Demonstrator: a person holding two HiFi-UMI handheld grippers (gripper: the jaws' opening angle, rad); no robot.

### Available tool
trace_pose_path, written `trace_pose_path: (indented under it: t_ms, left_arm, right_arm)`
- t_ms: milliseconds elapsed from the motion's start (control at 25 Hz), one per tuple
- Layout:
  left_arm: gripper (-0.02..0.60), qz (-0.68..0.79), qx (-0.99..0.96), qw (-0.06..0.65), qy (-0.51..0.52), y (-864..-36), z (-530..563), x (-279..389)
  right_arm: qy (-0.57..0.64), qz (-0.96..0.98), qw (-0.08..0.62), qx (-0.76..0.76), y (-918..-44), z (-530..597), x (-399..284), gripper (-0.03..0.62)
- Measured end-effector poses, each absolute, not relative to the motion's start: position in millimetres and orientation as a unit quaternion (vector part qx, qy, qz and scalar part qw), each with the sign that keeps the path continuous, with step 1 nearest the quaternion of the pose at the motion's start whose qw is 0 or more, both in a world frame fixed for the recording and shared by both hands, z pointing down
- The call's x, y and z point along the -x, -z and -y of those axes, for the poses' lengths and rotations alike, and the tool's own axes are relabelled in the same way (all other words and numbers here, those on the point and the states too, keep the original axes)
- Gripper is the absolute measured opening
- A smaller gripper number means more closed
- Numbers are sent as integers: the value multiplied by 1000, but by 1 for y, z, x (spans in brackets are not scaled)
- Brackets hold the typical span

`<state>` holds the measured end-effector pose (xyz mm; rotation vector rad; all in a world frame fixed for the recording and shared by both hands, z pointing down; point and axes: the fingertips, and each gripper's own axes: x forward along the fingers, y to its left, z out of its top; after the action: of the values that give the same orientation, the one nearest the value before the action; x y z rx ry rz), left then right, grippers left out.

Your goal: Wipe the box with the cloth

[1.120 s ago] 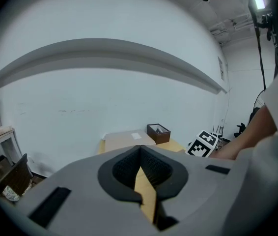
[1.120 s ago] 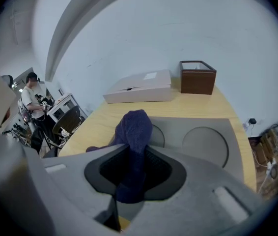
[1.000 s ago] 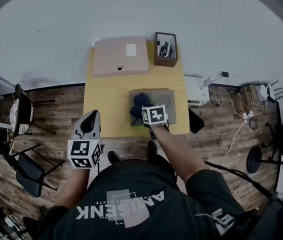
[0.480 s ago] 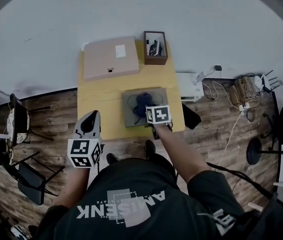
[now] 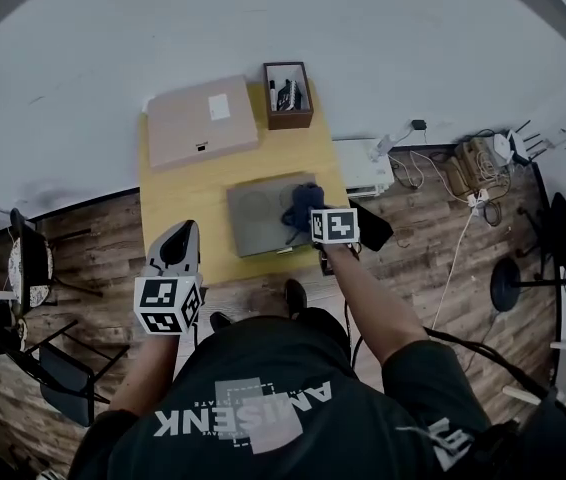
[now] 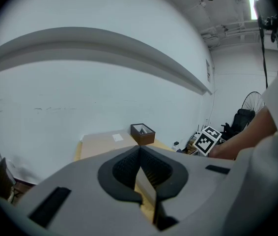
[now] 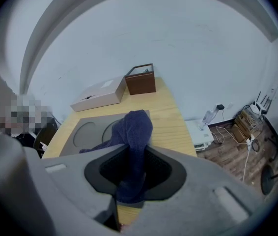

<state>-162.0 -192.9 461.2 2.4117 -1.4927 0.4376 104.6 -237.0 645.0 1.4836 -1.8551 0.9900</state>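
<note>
Jaws of right gripper (image 7: pixel 132 180) pinch cloth (image 7: pixel 136 132) — trailing forward onto box (image 7: pixel 80 132).

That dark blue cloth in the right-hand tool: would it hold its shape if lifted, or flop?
Probably floppy: the dark blue cloth folds over between the fingers of the right gripper and trails onto the flat grey box. Likely light, since one pinch holds a bunched fold upright. Pushed, it should crumple, not roll.

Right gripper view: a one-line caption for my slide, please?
Right tool grips a dark blue cloth over a flat grey box.
</note>
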Motion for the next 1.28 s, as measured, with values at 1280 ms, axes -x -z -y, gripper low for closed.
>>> trace_pose_path:
  t_ms: [1280]
  left_arm:
    - [2,483,-855,145,-121,-471,180,233]
  right_arm:
    - [-327,747,180,-551,-571,198,-2,84]
